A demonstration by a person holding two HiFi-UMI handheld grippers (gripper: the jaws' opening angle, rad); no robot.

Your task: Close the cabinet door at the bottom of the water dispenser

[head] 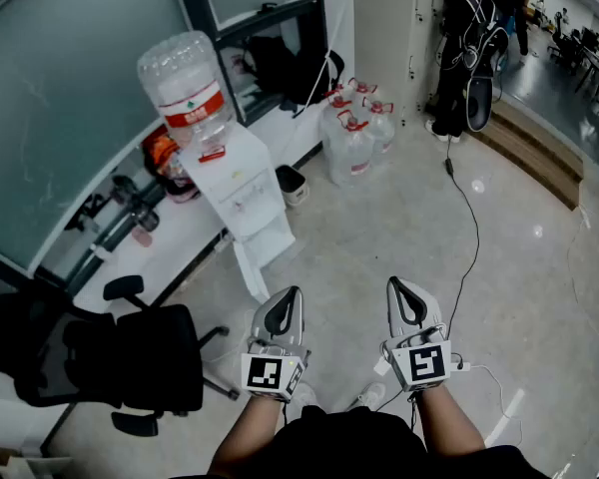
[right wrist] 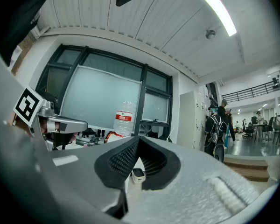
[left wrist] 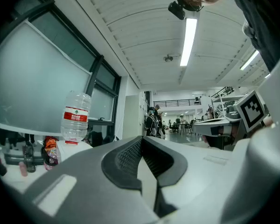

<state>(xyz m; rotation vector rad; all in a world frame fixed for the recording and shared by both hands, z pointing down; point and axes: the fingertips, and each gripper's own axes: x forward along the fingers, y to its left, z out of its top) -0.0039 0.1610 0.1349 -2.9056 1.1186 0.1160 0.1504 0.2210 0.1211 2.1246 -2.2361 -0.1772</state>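
Head view: left gripper (head: 292, 295) and right gripper (head: 395, 285), jaws pressed together, far from the open cabinet door (head: 252, 270); shoving could rock the water dispenser (head: 242, 193).

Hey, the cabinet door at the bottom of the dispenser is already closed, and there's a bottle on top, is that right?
Not quite. The head view shows the cabinet door at the bottom of the dispenser open, swung out over the floor. The bottle does sit on top.
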